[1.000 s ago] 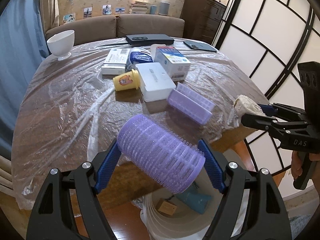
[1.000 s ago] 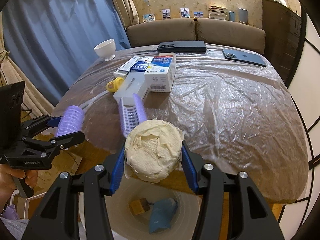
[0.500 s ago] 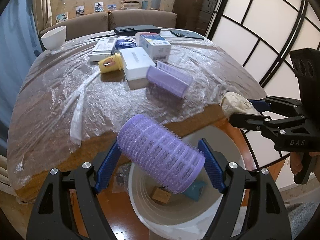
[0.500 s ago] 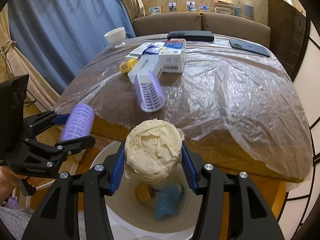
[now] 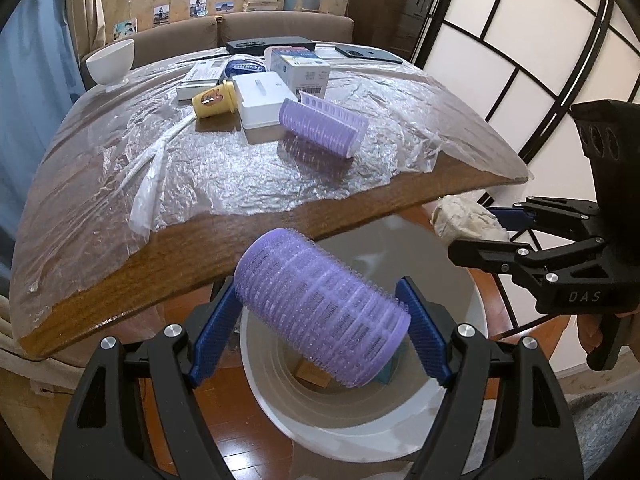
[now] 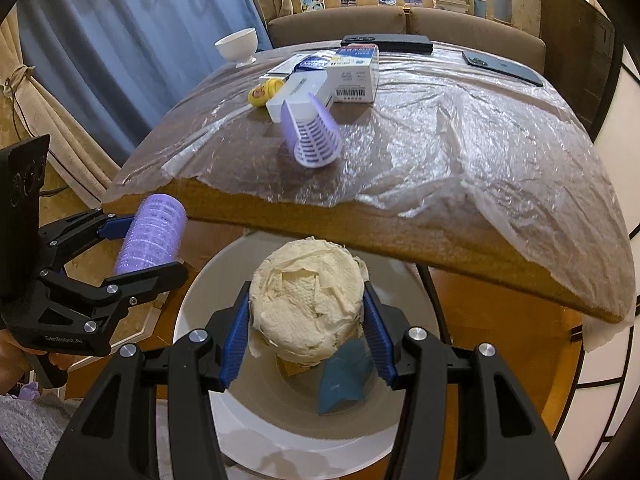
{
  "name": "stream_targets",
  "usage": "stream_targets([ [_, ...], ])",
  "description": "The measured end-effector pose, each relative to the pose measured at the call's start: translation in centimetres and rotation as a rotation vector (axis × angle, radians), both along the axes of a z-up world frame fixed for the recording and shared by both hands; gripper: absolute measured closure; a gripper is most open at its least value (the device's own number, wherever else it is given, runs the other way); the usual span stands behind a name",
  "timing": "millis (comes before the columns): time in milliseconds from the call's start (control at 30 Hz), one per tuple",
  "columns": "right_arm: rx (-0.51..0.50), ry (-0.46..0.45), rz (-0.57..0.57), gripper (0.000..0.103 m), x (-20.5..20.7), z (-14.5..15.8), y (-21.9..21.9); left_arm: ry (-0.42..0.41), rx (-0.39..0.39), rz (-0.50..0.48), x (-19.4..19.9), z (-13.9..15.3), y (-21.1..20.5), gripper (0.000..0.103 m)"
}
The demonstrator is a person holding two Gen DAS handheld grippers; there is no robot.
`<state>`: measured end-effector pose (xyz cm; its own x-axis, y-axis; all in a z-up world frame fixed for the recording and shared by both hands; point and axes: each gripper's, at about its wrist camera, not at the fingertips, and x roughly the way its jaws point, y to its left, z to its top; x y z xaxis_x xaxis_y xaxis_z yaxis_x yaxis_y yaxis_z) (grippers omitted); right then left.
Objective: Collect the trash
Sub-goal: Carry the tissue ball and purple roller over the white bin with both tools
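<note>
My left gripper (image 5: 320, 328) is shut on a purple hair roller (image 5: 320, 312) and holds it over the white trash bin (image 5: 360, 428) below the table edge. My right gripper (image 6: 306, 336) is shut on a crumpled cream paper wad (image 6: 306, 308) above the same bin (image 6: 280, 440). The bin holds a blue wrapper (image 6: 344, 376) and a small brown box (image 5: 312, 372). The right gripper with its wad shows in the left wrist view (image 5: 468, 222); the left gripper with the roller shows in the right wrist view (image 6: 152, 236).
The wooden table (image 5: 168, 248) with a plastic sheet carries another purple roller (image 5: 320, 126), a white box (image 5: 260, 98), a yellow cup (image 5: 214, 100), cartons (image 5: 304, 68), a white bowl (image 5: 110, 60) and a phone (image 6: 504, 68). A paper screen (image 5: 520, 60) stands at right.
Both grippers have moved back from the table and down, so the roller and the paper wad now hang over the bin's opening. Both grips are unchanged.
</note>
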<state>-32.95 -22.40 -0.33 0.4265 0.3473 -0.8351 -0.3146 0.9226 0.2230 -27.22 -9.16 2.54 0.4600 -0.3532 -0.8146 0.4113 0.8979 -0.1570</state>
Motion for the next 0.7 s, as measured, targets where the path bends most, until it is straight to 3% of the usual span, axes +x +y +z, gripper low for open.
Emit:
stream_targets([
  [700, -0.039, 0.065, 0.034, 0.052, -1.3, -3.1, 0.8, 0.033, 0.116, -0.081, -3.2, -2.9, -1.9, 0.024],
])
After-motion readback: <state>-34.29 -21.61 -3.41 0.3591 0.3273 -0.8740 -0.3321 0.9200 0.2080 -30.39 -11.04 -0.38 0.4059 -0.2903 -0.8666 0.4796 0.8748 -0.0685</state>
